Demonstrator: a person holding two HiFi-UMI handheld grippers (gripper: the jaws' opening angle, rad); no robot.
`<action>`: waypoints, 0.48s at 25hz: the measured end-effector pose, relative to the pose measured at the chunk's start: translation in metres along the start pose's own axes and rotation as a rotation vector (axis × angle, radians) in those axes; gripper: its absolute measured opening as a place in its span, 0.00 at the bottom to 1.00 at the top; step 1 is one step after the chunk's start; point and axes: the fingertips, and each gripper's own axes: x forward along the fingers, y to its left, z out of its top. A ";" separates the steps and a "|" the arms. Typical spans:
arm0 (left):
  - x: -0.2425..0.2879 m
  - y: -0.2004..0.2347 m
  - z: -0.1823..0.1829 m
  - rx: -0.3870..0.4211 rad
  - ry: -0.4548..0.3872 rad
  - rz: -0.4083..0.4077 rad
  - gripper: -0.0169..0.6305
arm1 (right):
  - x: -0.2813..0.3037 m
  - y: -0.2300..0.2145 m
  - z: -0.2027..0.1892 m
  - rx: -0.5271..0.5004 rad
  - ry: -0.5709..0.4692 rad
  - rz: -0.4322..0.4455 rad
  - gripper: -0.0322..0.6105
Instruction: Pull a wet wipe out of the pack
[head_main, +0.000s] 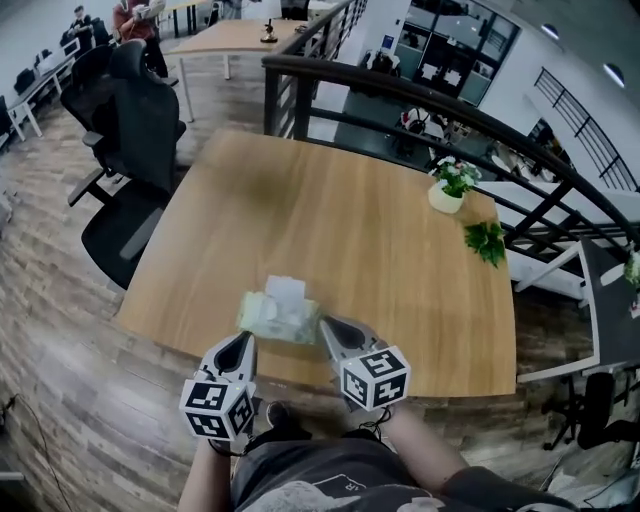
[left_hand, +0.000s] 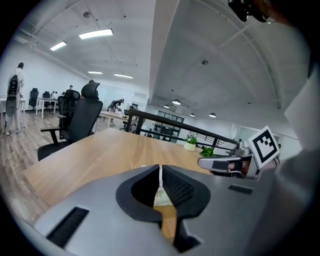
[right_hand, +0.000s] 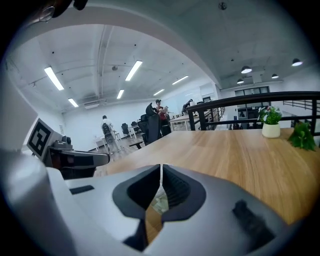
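The wet wipe pack (head_main: 278, 316), pale green, lies near the front edge of the wooden table (head_main: 340, 220), and a white wipe (head_main: 285, 291) stands up from its top. My left gripper (head_main: 243, 341) sits just left of the pack, its jaws meeting at the tips with nothing between them. My right gripper (head_main: 328, 326) sits just right of the pack, also shut and empty. In the left gripper view the closed jaws (left_hand: 160, 170) hide most of the pack (left_hand: 163, 198). The right gripper view shows the same, a sliver of pack (right_hand: 160, 201) below the tips (right_hand: 161, 170).
A small potted plant (head_main: 450, 188) and a green sprig (head_main: 487, 241) stand at the table's far right. A black office chair (head_main: 135, 150) is left of the table, a dark railing (head_main: 420, 100) behind it. People stand far off in the office.
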 end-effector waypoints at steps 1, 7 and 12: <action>0.006 0.000 -0.001 0.008 0.012 -0.022 0.07 | 0.001 -0.003 0.000 0.007 -0.002 -0.018 0.09; 0.038 -0.016 -0.015 0.088 0.102 -0.162 0.07 | 0.003 -0.018 -0.007 0.044 -0.005 -0.105 0.09; 0.053 -0.019 -0.018 0.183 0.128 -0.189 0.07 | 0.003 -0.025 -0.008 0.067 -0.012 -0.161 0.09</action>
